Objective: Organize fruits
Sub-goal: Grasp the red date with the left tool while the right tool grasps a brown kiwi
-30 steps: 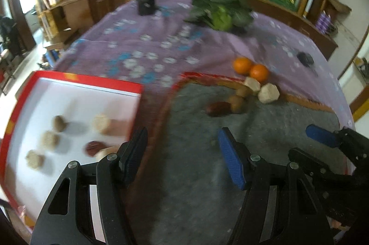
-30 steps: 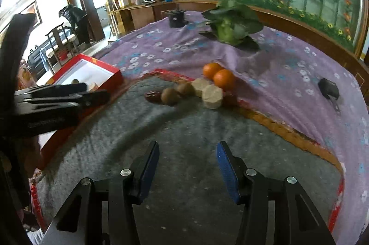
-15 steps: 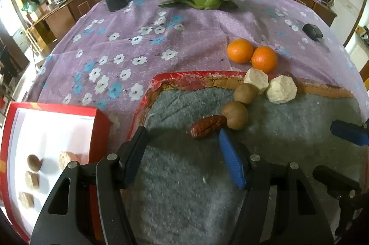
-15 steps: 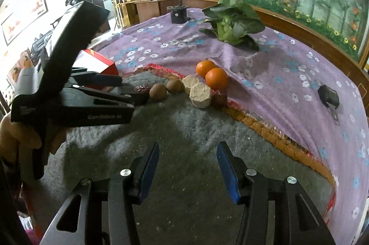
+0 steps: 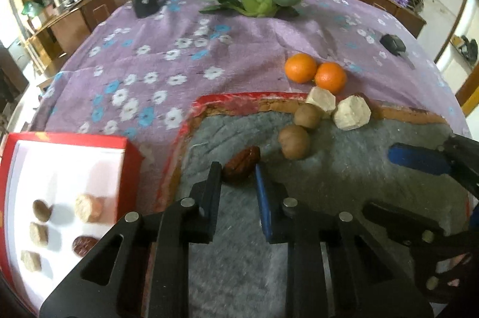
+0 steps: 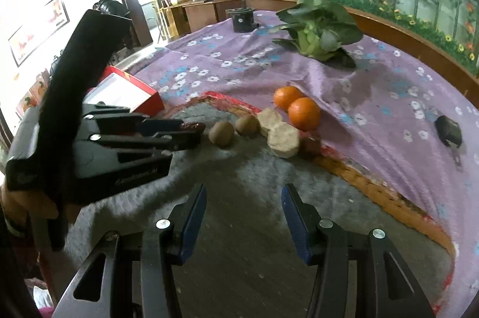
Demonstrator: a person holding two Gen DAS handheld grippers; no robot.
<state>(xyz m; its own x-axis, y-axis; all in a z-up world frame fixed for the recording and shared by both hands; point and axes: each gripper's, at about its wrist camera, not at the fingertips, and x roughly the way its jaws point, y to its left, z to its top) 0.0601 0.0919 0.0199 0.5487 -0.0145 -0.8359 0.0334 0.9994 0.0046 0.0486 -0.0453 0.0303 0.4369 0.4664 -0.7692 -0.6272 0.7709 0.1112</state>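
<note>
Fingers of the left gripper (image 5: pixel 238 171) clamped on a red date (image 5: pixel 242 164) at centre frame of the left wrist view, jaws drawn in from the wide spread of a second ago, when nothing lay between them. Date pinched at the near edge of the grey felt mat (image 5: pixel 344 168), not yet lifted. Fingers of the right gripper (image 6: pixel 244 204) spread apart and empty, low in the right wrist view, hovering over bare mat. Further along the mat's far edge: two brown kiwis (image 5: pixel 295 141), two pale peeled chunks (image 5: pixel 351 116) and, on the purple floral cloth (image 5: pixel 179 54) just beyond, two oranges (image 5: pixel 301 68). At lower left of the left wrist view, the red-rimmed white box (image 5: pixel 125 150), already holding a date, a kiwi and several pale pieces. Likely meaning: one more fruit secured, ready for transfer to the box; five or so pieces left to sort.
</note>
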